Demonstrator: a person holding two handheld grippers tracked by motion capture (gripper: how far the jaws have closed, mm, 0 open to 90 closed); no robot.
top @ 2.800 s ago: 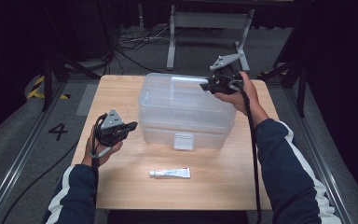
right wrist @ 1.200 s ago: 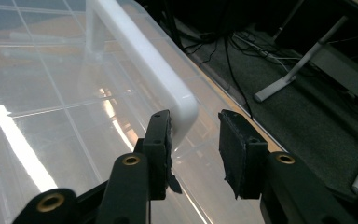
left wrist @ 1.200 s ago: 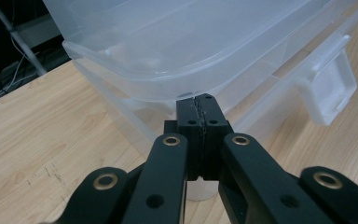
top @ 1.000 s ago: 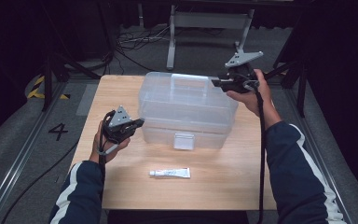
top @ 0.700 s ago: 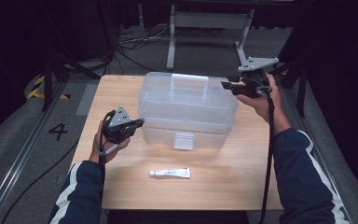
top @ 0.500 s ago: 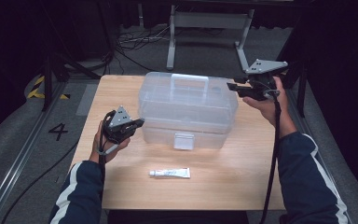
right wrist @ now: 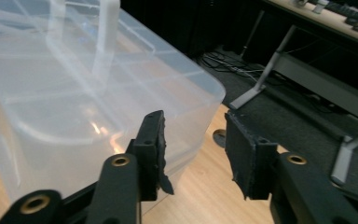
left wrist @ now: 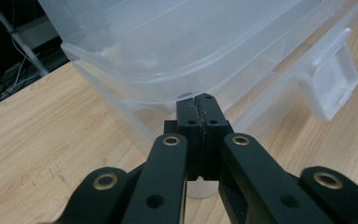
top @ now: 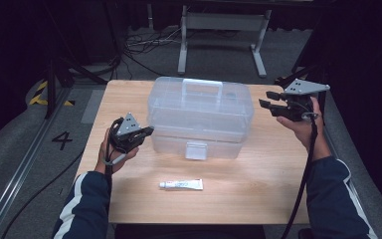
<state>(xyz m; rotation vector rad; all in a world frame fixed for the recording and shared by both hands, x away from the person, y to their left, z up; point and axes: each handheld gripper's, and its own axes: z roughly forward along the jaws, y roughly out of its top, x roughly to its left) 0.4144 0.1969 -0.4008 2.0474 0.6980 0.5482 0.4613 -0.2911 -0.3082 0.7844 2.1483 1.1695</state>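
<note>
A clear plastic toolbox [top: 199,117] with a carry handle [top: 202,88] and a front latch [top: 195,149] stands with its lid down in the middle of the wooden table [top: 258,174]. A small white tube [top: 181,184] lies in front of it. My left gripper [top: 146,132] is shut on nothing, and its tips [left wrist: 199,105] sit right at the box's [left wrist: 168,46] left lower wall. My right gripper [top: 264,99] hovers off the box's right end. Its jaws have just been opening, and nothing is between them [right wrist: 196,140] beside the box's corner [right wrist: 74,93].
The table's right edge lies just under my right hand. Behind the table, a metal stand [top: 221,30] and loose cables [top: 139,50] are on the grey floor. A "4" mark [top: 62,140] is on the floor at the left.
My right hand has moved off the box's top to the right and a little lower, with its jaws spread wider. The left hand, box and tube have not moved.
</note>
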